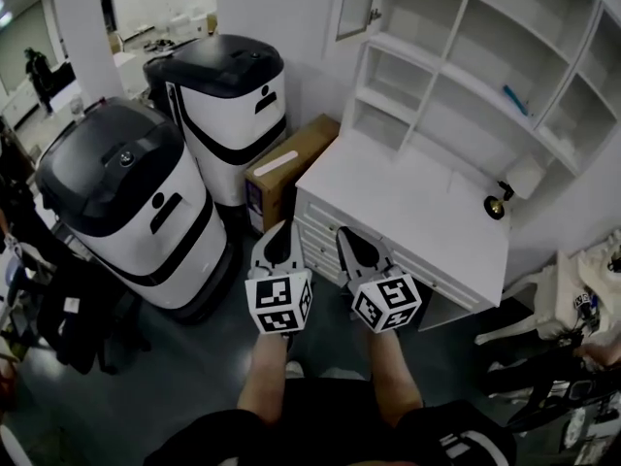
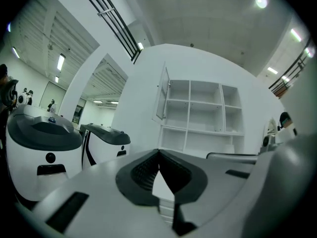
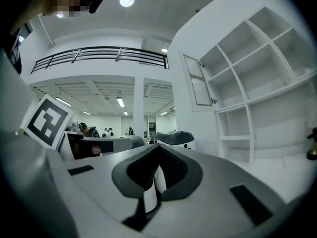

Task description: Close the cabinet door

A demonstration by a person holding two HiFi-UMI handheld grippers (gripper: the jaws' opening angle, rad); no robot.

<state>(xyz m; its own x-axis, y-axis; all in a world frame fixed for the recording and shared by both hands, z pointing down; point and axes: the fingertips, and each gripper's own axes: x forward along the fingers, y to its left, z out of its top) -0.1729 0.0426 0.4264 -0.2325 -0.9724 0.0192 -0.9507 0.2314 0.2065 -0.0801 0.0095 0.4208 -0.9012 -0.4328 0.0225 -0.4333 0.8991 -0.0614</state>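
Note:
A white shelf cabinet [image 1: 466, 76] stands on a white drawer unit [image 1: 408, 202] against the wall. Its narrow glass-panelled door [image 1: 357, 3] hangs open at the upper left corner. The door [image 2: 161, 94] shows in the left gripper view beside the empty shelves [image 2: 203, 115]. It also shows in the right gripper view as a swung-out door [image 3: 197, 81]. My left gripper [image 1: 281, 233] and right gripper [image 1: 346, 236] are side by side in front of the drawer unit's near corner, well short of the door. Both point level at the cabinet, shut and empty.
Two large white-and-black machines [image 1: 228, 105] [image 1: 126, 202] stand to the left, with a cardboard box [image 1: 289, 168] wedged against the drawer unit. A small brass-based lamp [image 1: 500, 205] sits on the desktop's right edge. Bags [image 1: 592, 289] and a chair crowd the right side.

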